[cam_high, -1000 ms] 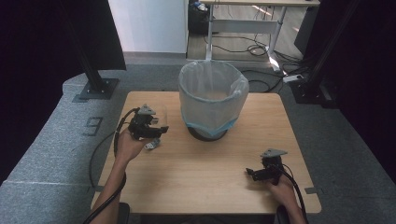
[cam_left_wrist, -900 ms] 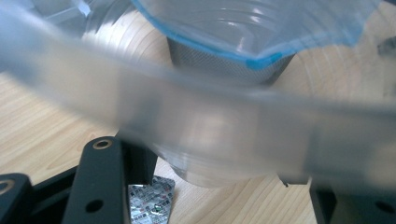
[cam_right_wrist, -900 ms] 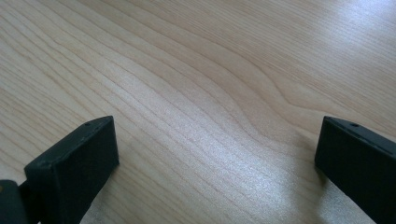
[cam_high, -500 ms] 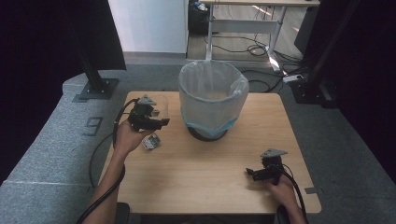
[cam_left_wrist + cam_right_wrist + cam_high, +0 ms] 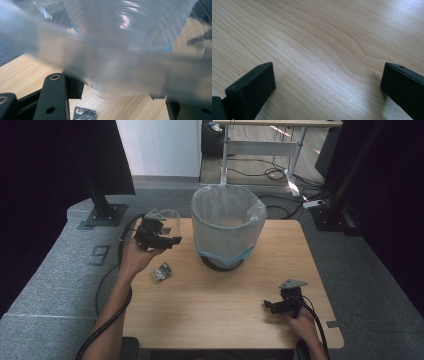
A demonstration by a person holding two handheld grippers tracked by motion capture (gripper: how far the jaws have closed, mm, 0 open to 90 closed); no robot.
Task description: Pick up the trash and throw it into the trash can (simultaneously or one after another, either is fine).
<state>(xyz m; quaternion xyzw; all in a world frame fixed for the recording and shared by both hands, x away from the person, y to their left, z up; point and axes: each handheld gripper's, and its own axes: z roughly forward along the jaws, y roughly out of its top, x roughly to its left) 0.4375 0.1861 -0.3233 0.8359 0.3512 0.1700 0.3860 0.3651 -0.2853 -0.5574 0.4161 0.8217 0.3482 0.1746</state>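
My left gripper (image 5: 167, 236) is lifted above the table's left side, left of the bin, and is shut on a clear plastic cup (image 5: 170, 219). In the left gripper view the cup (image 5: 120, 45) sits close and blurred between the black jaws of the left gripper (image 5: 115, 90). A small crumpled foil wrapper (image 5: 162, 271) lies on the wood below that hand; it appears again as the wrapper (image 5: 85, 114) under the cup. My right gripper (image 5: 270, 305) rests low near the front right edge. The right gripper (image 5: 328, 80) stands open over bare wood.
A round bin (image 5: 227, 227) lined with a translucent bag stands at the table's far middle. The wooden table (image 5: 225, 310) has grey carpet around it. A black stand base (image 5: 102, 215) sits on the floor at the far left, and a cable trails from each gripper.
My left gripper has risen with the clear cup and drifted a little toward the bin. The foil wrapper now lies in the open on the table. The right gripper has stayed put.
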